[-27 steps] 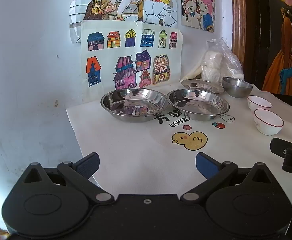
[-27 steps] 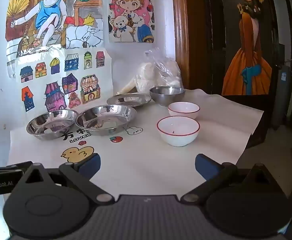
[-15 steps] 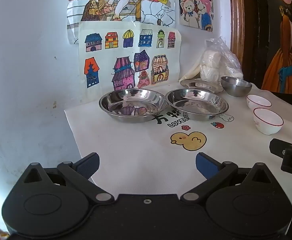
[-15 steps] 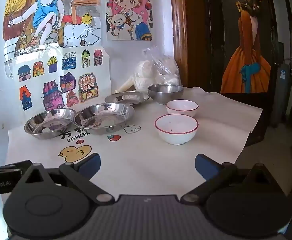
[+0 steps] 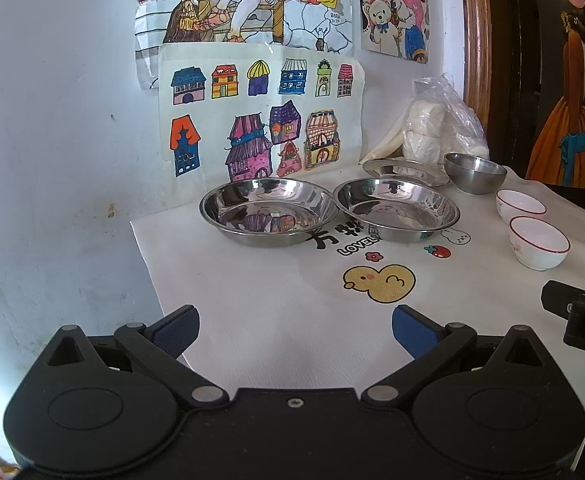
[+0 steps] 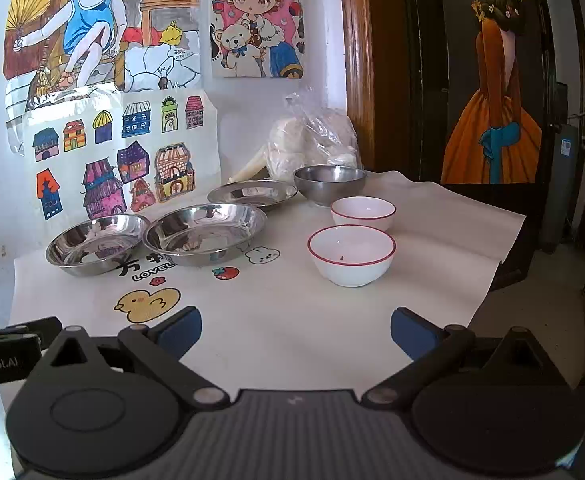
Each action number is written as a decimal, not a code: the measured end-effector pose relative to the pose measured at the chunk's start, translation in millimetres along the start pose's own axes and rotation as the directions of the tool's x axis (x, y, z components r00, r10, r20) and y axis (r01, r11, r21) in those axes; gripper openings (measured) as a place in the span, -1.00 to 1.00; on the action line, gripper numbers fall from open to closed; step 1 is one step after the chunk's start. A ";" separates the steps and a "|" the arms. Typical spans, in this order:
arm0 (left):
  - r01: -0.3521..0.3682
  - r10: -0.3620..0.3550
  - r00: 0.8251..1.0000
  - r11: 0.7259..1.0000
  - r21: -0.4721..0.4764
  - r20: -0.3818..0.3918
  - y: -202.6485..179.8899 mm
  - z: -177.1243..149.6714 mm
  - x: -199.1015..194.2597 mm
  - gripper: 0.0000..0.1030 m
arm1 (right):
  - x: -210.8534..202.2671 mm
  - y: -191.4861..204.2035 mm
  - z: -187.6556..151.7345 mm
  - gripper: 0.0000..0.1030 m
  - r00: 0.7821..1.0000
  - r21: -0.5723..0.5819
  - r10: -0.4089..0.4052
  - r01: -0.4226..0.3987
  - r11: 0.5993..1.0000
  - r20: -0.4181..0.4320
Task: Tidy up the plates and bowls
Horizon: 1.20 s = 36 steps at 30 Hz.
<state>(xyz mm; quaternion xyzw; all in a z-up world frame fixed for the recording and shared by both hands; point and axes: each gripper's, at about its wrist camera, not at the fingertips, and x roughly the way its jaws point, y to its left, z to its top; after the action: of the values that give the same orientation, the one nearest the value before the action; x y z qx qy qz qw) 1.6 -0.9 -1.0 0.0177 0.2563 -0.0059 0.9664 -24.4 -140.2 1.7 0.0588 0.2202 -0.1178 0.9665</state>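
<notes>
The two wide steel dishes (image 5: pixel 269 216) (image 5: pixel 397 210) are gleaming, mirror-glossy metal throwing back the wall drawings. The small round steel bowl (image 6: pixel 329 184) is looking duller, more brushed. The two white red-rimmed bowls (image 6: pixel 351 254) (image 6: pixel 363 212) are shining like glazed ceramic. The white printed table cover (image 5: pixel 260 312) is lying matt and faintly textured. The clear plastic bag (image 6: pixel 312 144) is crinkling glossily, beside a polished brown wooden frame (image 6: pixel 356 64).
</notes>
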 end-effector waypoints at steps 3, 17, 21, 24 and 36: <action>-0.003 0.003 1.000 1.000 -0.005 -0.002 3.1 2.9 1.1 0.99 | -0.4 0.9 1.0 1.00 1.000 0.000 0.000 0.000 1.000 -0.001; -0.005 0.005 1.000 1.000 0.000 0.002 3.2 3.3 0.2 0.99 | -1.6 0.6 0.3 1.00 1.000 0.001 -0.004 0.004 1.000 -0.001; -0.007 0.006 1.000 1.000 0.003 0.004 2.4 3.1 -0.7 0.99 | -2.0 0.4 0.3 1.00 1.000 0.002 -0.004 0.004 1.000 -0.001; -0.007 0.007 1.000 1.000 0.003 0.003 2.3 3.1 -0.7 0.99 | -2.2 0.2 0.4 1.00 1.000 0.002 -0.004 0.004 1.000 -0.001; -0.007 0.007 1.000 1.000 0.005 0.004 0.9 2.4 -1.1 0.99 | -2.5 -0.2 0.1 1.00 1.000 0.002 -0.004 0.004 1.000 -0.003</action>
<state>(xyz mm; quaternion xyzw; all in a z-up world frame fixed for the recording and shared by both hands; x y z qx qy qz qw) 1.8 -0.1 1.8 0.0212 0.2544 -0.0033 0.9669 -26.6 -139.9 2.9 0.0597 0.2217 -0.1201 0.9659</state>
